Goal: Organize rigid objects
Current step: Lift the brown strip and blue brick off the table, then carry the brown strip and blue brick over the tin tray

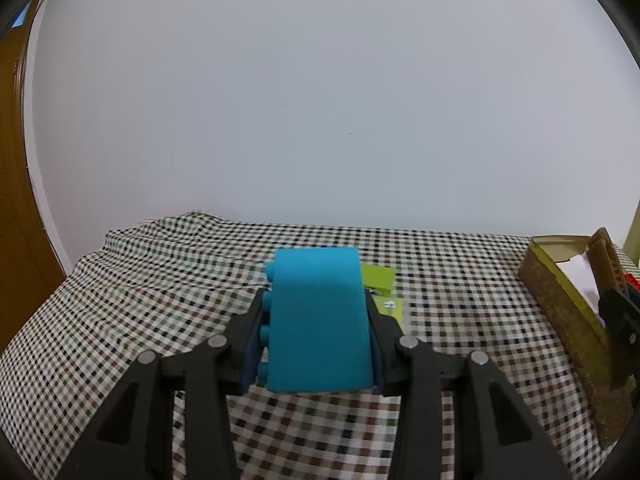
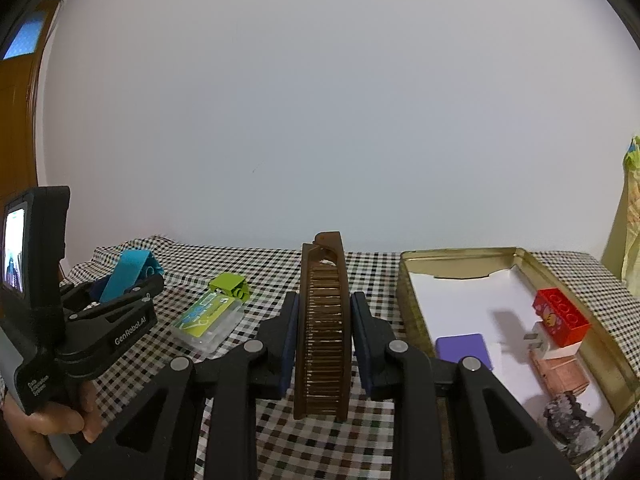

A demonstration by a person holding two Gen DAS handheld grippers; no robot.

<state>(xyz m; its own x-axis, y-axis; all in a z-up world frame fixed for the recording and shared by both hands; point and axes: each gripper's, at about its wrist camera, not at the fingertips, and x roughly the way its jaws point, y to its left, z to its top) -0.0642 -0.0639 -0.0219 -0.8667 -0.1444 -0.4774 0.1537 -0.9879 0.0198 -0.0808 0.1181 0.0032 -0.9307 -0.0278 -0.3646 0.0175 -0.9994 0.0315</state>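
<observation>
Right gripper clenched on upright brown comb, long axis fwd, just left of the tin; left gripper w/ blue brick farther left.

A checked brown, black and white cloth covers the table. Plain white wall behind; brown wooden door at left.

1. The blue studded plastic block hides most of the green plastic brick behind it.
2. The dark lumpy object in the gold metal tin is blurred and cannot be identified.
3. The tin's near corner is cut off.
</observation>
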